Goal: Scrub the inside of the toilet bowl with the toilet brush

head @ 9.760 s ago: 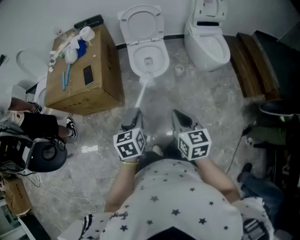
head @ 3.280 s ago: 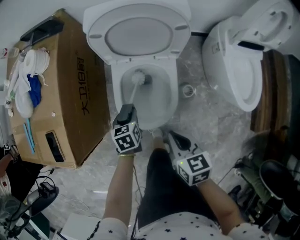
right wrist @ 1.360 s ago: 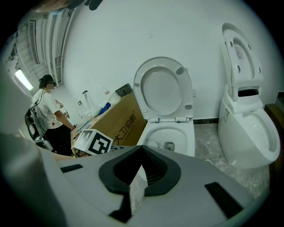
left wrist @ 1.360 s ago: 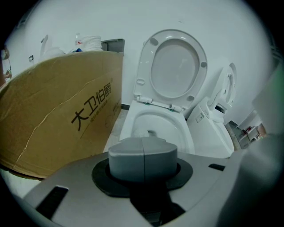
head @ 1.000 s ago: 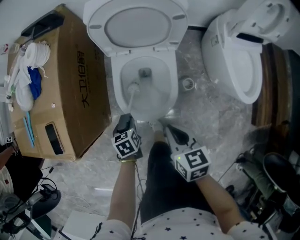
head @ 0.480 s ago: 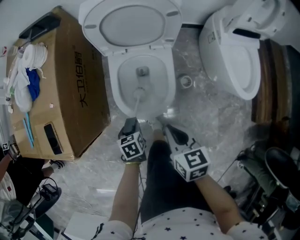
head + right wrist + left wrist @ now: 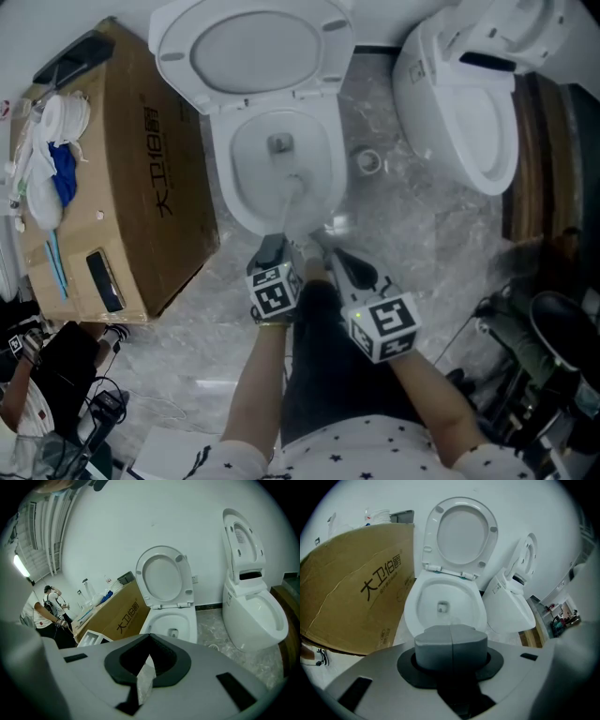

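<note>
The white toilet bowl (image 7: 246, 197) stands open, its seat and lid (image 7: 253, 47) raised. A toilet brush (image 7: 294, 182) has its white head inside the bowl, on the right front wall. Its thin handle runs back to my left gripper (image 7: 274, 247), which is shut on it just below the bowl's front rim. In the left gripper view the shut jaws (image 7: 451, 635) hide the brush, and the bowl (image 7: 415, 609) lies straight ahead. My right gripper (image 7: 322, 246) hovers close beside the left one, shut, with nothing seen in it; its own view (image 7: 150, 639) faces the bowl (image 7: 171, 620).
A large cardboard box (image 7: 141, 187) with cloths and tools on top stands tight against the toilet's left. A second white toilet (image 7: 464, 112) stands to the right, a small round fitting (image 7: 367, 161) on the marble floor between them. A person (image 7: 37, 384) and cables are at bottom left.
The brush head has swept from the bowl's left wall to its right front. My left gripper moved right, closer to the right gripper, which stayed put.
</note>
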The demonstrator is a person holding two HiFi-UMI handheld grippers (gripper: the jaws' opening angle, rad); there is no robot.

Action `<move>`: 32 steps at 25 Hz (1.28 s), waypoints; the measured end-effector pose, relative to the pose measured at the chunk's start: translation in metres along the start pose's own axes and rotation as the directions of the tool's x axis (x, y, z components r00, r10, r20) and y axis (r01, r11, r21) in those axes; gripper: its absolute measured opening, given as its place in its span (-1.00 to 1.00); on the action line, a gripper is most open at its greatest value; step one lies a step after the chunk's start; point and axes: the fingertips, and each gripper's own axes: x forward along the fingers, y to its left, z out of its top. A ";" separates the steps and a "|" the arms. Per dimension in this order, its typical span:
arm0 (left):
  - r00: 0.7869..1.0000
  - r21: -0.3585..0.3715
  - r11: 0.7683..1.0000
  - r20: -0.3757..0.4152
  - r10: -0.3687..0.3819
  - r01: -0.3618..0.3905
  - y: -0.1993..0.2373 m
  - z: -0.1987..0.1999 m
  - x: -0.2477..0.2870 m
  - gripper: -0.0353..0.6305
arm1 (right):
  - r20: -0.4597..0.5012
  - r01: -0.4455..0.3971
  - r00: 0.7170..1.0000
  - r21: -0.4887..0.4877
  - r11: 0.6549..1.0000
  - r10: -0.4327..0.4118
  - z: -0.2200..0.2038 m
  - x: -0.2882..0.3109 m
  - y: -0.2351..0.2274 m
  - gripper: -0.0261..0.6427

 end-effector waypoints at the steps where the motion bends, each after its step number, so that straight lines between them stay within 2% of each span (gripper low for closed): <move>1: 1.000 0.003 1.000 -0.001 -0.003 0.003 -0.002 0.000 0.001 -0.45 | 0.002 0.002 1.000 0.002 1.000 -0.002 0.000 0.000 0.000 -0.90; 8: 1.000 0.018 1.000 -0.014 -0.021 0.021 -0.016 0.009 0.008 -0.45 | 0.004 0.018 1.000 0.019 1.000 -0.018 -0.002 -0.002 -0.004 -0.90; 22: 0.998 0.065 0.996 0.015 -0.064 0.063 -0.035 0.060 0.030 -0.45 | 0.000 0.038 0.999 0.039 0.999 -0.038 -0.004 0.004 -0.009 -0.90; 32: 0.997 0.052 0.996 0.037 -0.072 0.070 -0.040 0.093 0.042 -0.45 | -0.007 0.037 0.999 0.043 0.998 -0.036 0.002 0.012 -0.014 -0.90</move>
